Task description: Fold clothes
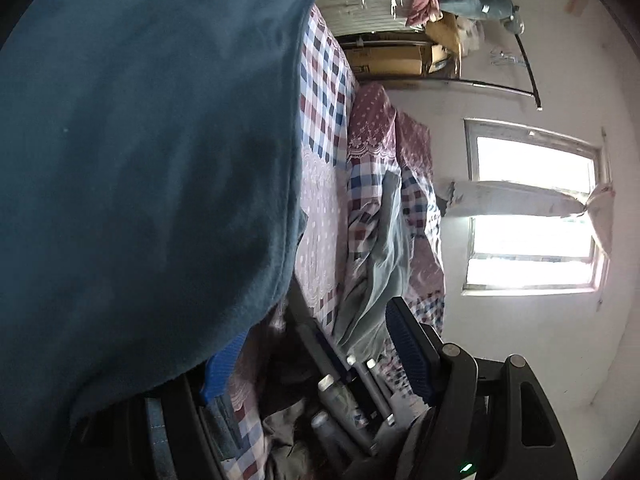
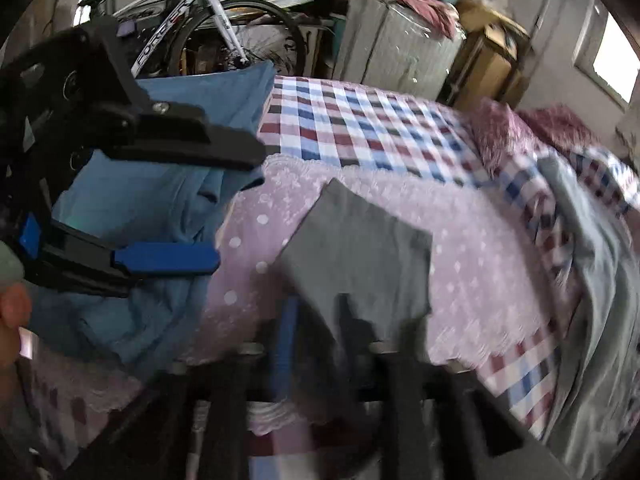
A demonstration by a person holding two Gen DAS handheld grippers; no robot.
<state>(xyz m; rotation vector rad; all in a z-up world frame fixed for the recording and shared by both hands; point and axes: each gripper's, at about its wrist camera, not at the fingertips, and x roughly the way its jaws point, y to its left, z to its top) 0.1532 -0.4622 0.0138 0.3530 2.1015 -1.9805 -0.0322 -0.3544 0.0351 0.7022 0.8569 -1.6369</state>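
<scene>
Here, soft, light blue knit garment [image 2: 132,200] draped at bed's left edge, limp, best pinched at a hem | left gripper [image 2: 224,208] spread open around it | right gripper [image 2: 344,320] blurred, seemingly clenched on grey cloth [image 2: 360,248] | pink dotted bedspread [image 2: 480,264], cluttered storeroom

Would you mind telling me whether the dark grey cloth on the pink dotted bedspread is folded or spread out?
Folded, it seems: the dark grey cloth lies as a compact flat rectangle with straight edges on the pink dotted bedspread; blur hides its layers.
</scene>
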